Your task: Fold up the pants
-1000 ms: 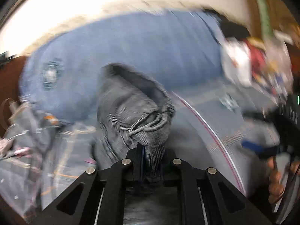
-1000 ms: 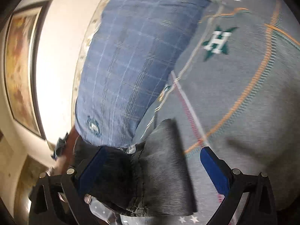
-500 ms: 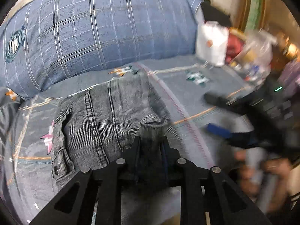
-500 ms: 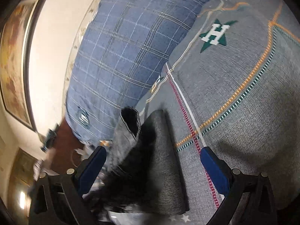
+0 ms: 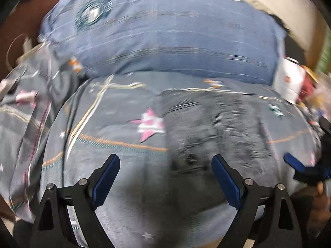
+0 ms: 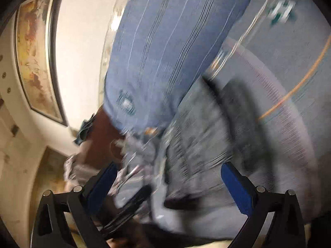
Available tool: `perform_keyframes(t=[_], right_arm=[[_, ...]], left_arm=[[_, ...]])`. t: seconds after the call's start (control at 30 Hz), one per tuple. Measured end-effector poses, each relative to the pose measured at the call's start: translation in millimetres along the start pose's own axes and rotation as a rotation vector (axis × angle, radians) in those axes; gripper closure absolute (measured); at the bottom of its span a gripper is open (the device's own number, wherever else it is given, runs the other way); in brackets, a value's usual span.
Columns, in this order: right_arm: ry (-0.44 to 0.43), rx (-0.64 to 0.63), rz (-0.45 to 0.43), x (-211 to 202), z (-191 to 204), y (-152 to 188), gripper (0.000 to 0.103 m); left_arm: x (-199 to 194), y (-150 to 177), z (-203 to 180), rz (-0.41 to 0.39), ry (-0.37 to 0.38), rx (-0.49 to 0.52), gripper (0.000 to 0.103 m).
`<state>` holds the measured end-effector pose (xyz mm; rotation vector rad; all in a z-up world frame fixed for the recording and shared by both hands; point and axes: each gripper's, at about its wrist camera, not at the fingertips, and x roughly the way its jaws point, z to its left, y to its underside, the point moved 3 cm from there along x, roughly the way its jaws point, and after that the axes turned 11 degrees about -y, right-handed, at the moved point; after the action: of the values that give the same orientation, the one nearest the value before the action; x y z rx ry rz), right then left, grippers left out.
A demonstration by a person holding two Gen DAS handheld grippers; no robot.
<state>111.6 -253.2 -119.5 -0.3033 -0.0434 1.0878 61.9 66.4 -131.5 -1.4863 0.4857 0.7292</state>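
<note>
The grey denim pants (image 5: 217, 132) lie folded flat on the grey patterned bedspread (image 5: 115, 124), blurred by motion. My left gripper (image 5: 165, 175) is open and empty, just in front of the pants' near edge. My right gripper (image 6: 171, 184) is open and empty, with the pants (image 6: 198, 144) between and beyond its blue pads. The right gripper also shows at the right edge of the left wrist view (image 5: 306, 169).
A large blue plaid pillow (image 5: 165, 37) lies behind the pants against the wall. White and red items (image 5: 293, 82) sit at the bed's far right. A framed picture (image 6: 35, 47) hangs on the wall. Rumpled bedding (image 5: 24, 103) lies at the left.
My left gripper has let go of the pants and opened, and the pants now lie flat. Both views have swung and blurred. My right gripper stays open.
</note>
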Motion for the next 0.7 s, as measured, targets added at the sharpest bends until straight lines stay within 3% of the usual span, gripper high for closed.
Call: perform_keyframes(t=[0.03, 0.07, 0.1, 0.13, 0.23, 0.33, 0.4, 0.57, 0.7], right_arm=[[0.039, 0.027, 0.029, 8.3, -15.0, 0.9, 0.001], [0.144, 0.085, 0.045, 13.3, -42.1, 3.3, 0.001], [0.172, 0.135, 0.032, 11.9, -58.0, 4.9, 0.008], [0.133, 0.152, -0.012, 4.4, -59.7, 4.4, 0.010], [0.203, 0.086, -0.013, -3.5, -34.9, -0.2, 0.009], [0.281, -0.023, -0.012, -7.9, -11.1, -7.2, 0.009], [0.347, -0.022, -0.003, -9.4, -14.3, -9.0, 0.009], [0.317, 0.071, 0.051, -10.7, -27.4, 6.0, 0.009], [0.389, 0.043, 0.047, -9.4, -33.6, -2.4, 0.009]], left_arm=[[5.2, 1.0, 0.9, 0.005, -0.017, -0.003, 0.013], [14.3, 3.2, -2.6, 0.019, -0.041, 0.014, 0.013], [21.3, 4.9, -8.0, 0.043, -0.057, 0.044, 0.013], [30.1, 11.3, -15.6, 0.073, -0.067, 0.088, 0.012], [32.8, 12.4, -25.4, 0.035, -0.096, 0.142, 0.012], [37.9, 9.5, -26.6, 0.049, -0.078, 0.130, 0.012], [41.4, 8.2, -20.0, 0.059, -0.059, 0.108, 0.010], [39.9, 11.8, -10.5, 0.065, -0.032, 0.065, 0.007], [40.2, 12.8, -9.3, 0.067, -0.030, 0.053, 0.006]])
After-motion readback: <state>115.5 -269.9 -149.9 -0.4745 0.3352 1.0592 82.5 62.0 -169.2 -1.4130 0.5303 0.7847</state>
